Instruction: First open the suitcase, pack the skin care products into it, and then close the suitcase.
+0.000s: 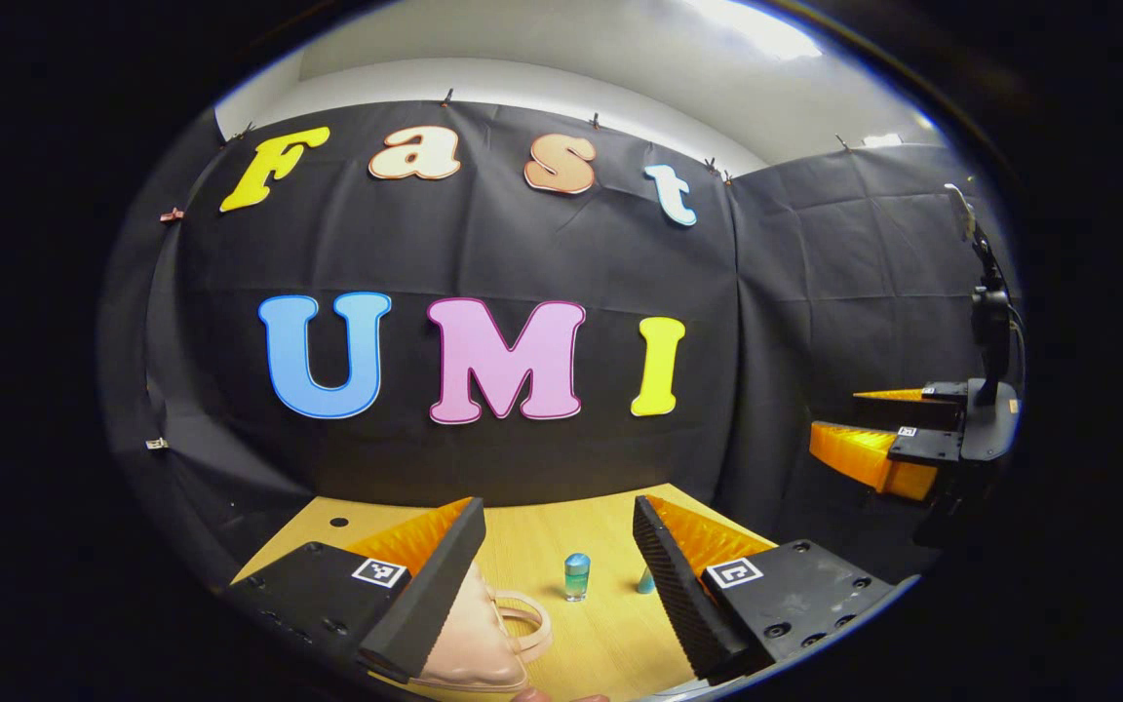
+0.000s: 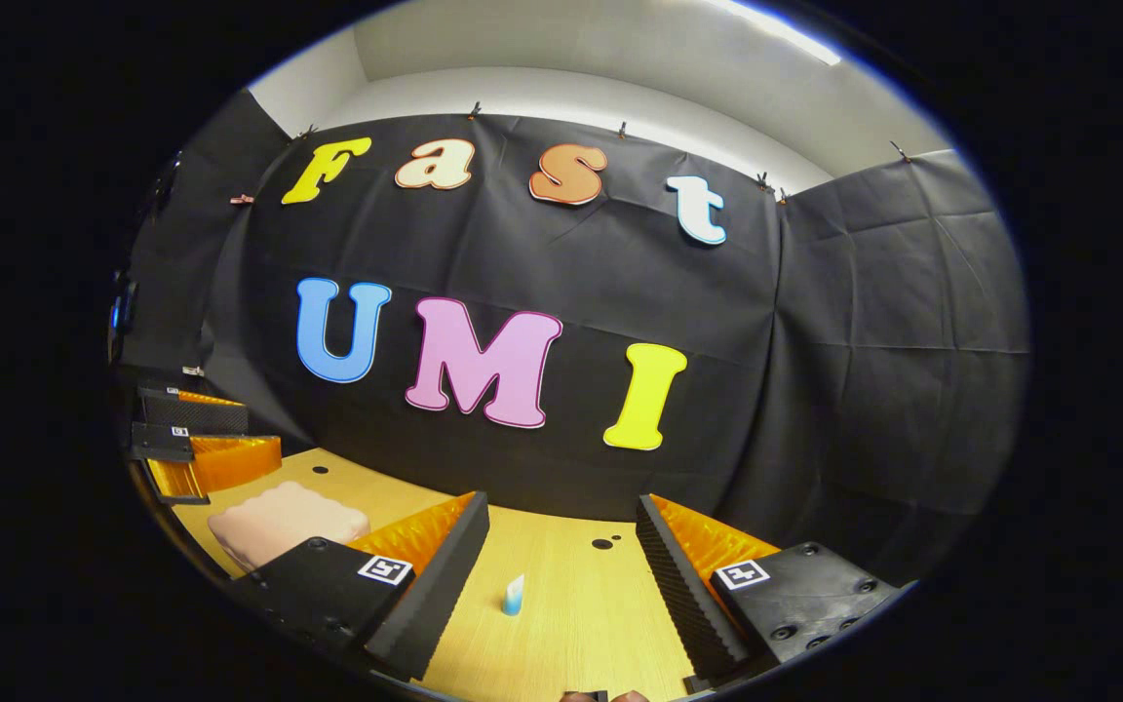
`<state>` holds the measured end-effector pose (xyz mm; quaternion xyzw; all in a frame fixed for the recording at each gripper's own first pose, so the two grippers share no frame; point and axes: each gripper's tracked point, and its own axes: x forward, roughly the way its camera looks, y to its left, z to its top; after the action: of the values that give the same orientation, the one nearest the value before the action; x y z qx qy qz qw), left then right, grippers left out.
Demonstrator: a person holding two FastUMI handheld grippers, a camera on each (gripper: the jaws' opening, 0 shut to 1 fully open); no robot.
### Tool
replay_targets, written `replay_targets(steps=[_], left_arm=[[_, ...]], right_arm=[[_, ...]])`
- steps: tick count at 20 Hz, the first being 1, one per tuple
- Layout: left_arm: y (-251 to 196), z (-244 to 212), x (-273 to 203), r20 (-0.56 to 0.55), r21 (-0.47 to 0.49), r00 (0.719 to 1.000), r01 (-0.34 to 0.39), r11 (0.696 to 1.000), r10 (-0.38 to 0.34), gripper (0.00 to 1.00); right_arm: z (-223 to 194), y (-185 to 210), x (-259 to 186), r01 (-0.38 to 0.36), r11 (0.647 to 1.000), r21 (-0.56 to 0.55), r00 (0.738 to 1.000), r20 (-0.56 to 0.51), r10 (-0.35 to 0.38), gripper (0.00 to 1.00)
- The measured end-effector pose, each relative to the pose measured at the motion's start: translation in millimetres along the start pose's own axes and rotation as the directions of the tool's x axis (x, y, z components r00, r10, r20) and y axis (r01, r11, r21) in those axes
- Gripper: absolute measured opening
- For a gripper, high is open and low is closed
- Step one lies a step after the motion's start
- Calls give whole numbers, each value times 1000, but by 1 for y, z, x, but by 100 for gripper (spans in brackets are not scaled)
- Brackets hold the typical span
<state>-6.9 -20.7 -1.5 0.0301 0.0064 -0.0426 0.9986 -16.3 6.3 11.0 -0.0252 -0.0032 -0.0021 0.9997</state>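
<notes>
Two risks we see: the pink suitcase (image 1: 469, 639) lies closed on the bench (image 1: 600, 546) under our left tool (image 1: 558, 556), jaws wide and empty. Fumbling its handle could topple the small bottle (image 1: 576, 575); our right tool (image 2: 561, 551), also wide, hovers over the tube (image 2: 514, 595).

Wooden table (image 2: 571, 604) (small dark holes in it), black cloth wall (image 2: 864, 390), white ceiling (image 2: 571, 49)

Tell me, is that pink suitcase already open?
No, in the left gripper view the pink suitcase lies shut on the wooden table, its handle flat.
</notes>
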Motion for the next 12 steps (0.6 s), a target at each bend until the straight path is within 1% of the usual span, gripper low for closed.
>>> replay_targets(steps=[2, 5, 6, 8, 9, 10, 11, 12], left_arm=[[-2, -6, -1, -17, -11, 1000, 5, 1000, -5, 96], [-1, -10, -3, -34, -2, 999, 3, 1000, -3, 96], [-2, -13, -3, -45, 2, 999, 16, 1000, -16, 96], [-11, -24, 0, -76, -7, 995, 67, 998, -67, 96], [-14, -30, 3, -101, -15, 991, 89, 996, -90, 96], [-16, -50, 15, -168, -45, 978, 119, 992, -125, 96], [-17, -60, 23, -201, -68, 969, 129, 989, -140, 96], [-17, -76, 35, -263, -100, 952, 135, 986, -157, 96]], right_arm=[[1, 2, 0, -5, 1000, -7, 1000, 3, 5, 96], [-4, 8, 1, -19, 1000, -18, 1000, 0, 19, 96], [-4, 11, 0, -28, 1000, -13, 1000, 1, 28, 96], [-7, 13, 1, -35, 999, -10, 999, 3, 35, 96], [-9, 13, 3, -38, 999, -11, 999, 2, 38, 96], [-13, 10, 5, -45, 999, -15, 999, 1, 45, 96], [-16, 6, 7, -46, 999, -19, 999, 0, 46, 96], [-20, -1, 10, -44, 999, -21, 999, -3, 44, 96]])
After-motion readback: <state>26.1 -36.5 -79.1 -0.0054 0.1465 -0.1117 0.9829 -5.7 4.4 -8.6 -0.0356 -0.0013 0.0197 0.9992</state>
